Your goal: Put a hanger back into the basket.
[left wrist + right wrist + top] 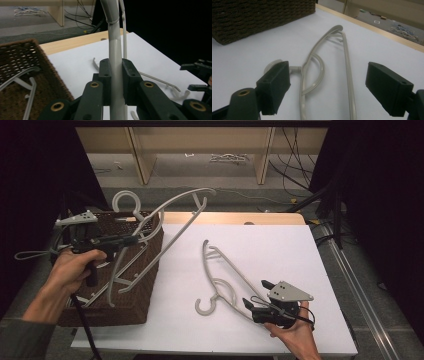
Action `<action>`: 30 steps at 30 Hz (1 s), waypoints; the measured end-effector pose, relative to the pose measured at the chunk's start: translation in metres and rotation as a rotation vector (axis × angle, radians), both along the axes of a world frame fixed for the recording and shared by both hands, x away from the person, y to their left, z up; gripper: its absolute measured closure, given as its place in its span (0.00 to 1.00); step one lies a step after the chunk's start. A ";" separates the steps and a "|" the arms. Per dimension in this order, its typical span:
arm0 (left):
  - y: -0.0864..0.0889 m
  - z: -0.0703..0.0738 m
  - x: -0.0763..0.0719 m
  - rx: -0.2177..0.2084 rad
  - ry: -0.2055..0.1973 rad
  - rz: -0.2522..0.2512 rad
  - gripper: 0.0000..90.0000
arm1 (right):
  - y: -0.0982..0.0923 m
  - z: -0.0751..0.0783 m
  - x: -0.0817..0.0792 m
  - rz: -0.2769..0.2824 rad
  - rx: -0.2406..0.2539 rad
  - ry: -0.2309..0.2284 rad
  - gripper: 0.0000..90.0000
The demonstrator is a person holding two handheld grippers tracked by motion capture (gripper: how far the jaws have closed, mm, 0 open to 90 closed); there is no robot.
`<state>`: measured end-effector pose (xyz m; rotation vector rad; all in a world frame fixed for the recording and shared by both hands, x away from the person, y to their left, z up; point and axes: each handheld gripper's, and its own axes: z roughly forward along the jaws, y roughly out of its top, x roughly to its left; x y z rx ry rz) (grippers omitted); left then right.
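Observation:
My left gripper (134,240) (116,72) is shut on the tube of a grey plastic hanger (176,206) (113,47). That hanger is raised and tilted over the brown wicker basket (145,285) (17,52) at the table's left, its lower end down inside the basket. A second grey hanger (226,272) (312,62) lies flat on the white table top (280,250). My right gripper (254,292) (327,85) stands open just in front of it, near its hook (204,306). The hanger's bars lie between and beyond the jaws, and the pads touch nothing.
A grey hanger part (23,80) rests inside the basket; whether it belongs to the held one I cannot tell. The table's wooden back edge (235,217) borders the white sheet. Beyond it are floor cables (295,175) and wooden furniture legs (142,157).

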<state>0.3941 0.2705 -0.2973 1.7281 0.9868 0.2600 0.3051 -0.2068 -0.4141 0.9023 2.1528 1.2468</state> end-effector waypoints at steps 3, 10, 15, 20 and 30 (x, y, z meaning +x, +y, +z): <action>0.010 -0.001 0.005 -0.001 -0.002 0.028 0.88 | -0.001 0.000 0.000 -0.006 0.001 0.009 0.23; 0.031 -0.007 0.016 0.012 -0.020 0.091 0.88 | 0.000 -0.001 0.001 0.001 0.005 0.005 0.23; 0.045 -0.015 0.025 0.020 -0.016 0.114 0.88 | 0.000 -0.002 0.001 0.001 0.002 0.008 0.23; 0.059 -0.024 0.029 0.025 -0.008 0.134 0.88 | 0.000 -0.003 0.001 0.003 0.000 0.011 0.23; 0.086 -0.041 0.023 0.055 -0.001 0.171 0.88 | 0.001 -0.004 0.002 0.005 0.000 0.018 0.23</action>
